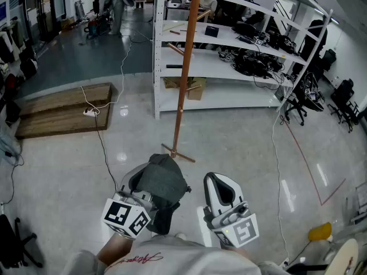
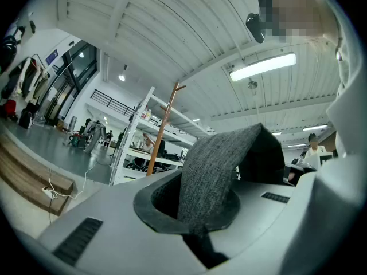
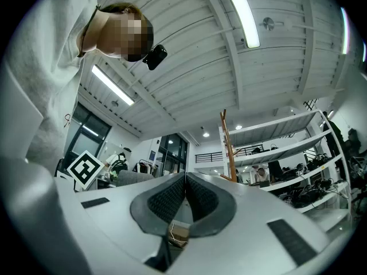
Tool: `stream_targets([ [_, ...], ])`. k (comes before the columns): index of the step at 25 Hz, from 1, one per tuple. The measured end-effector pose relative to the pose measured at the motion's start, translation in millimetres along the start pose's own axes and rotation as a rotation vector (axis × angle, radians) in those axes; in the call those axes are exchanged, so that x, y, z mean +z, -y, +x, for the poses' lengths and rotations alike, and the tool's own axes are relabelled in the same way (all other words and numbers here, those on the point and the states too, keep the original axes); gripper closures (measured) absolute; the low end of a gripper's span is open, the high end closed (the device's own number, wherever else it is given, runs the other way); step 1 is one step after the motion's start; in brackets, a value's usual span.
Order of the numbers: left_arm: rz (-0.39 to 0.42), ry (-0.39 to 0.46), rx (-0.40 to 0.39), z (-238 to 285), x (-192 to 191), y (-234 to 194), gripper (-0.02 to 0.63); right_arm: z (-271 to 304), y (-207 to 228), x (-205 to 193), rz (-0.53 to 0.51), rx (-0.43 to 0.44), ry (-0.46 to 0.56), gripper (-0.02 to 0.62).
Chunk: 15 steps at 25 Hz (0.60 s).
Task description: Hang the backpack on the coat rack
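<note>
in the head view the left gripper (image 1: 137, 195) carried the dark grey backpack (image 1: 161, 179) low in front of the person, the bag hanging slack above the floor (image 1: 241, 136). the right gripper (image 1: 218, 182) hovered just beside it, touching nothing. the wooden coat rack (image 1: 184, 79) stood well apart, ahead of the person, on a small cross foot in front of a white shelf unit (image 1: 229, 39). a dark cable (image 1: 105, 150) trailed over the floor to the left of the way there and could have caught a foot.

in the left gripper view the fingers (image 2: 152, 202) were clamped on a narrow grey strap (image 2: 215, 165) of the bag, which looped up out of them. the whole load seemed to hang from that one pinch, so a swing or jerk on the walk could likely have pulled the strap free and dropped the bag.

in the right gripper view the fingers (image 3: 166, 202) were pressed together with nothing between them, and the rack's top pegs (image 3: 226, 148) showed far off. with that gripper closed and idle, nothing would have steadied the pole. judging by the slim foot, a heavy bag landing on one peg might have tipped the rack, and a strap loop held flat could have missed the peg.
</note>
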<state>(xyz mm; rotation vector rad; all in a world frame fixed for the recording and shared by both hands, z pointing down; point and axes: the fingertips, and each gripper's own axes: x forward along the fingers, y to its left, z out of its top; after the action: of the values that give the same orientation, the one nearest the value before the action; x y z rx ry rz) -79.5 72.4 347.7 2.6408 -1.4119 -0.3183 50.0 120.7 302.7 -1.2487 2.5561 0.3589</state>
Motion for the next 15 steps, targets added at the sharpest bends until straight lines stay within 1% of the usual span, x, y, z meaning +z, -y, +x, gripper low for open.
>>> stream_targets([
  [4,-0.023,-0.017,0.018,0,-5,-4,0.581,-4,-2,-4,0.028,0.002,-0.005,0.575],
  [10,-0.009,-0.017,0.012,3,-6,2,0.581,-7,4,-2,0.008,0.0,-0.006,0.575],
  [15,0.0,-0.015,0.021,4,3,7,0.581,-8,3,6,-0.007,0.015,0.008,0.575],
])
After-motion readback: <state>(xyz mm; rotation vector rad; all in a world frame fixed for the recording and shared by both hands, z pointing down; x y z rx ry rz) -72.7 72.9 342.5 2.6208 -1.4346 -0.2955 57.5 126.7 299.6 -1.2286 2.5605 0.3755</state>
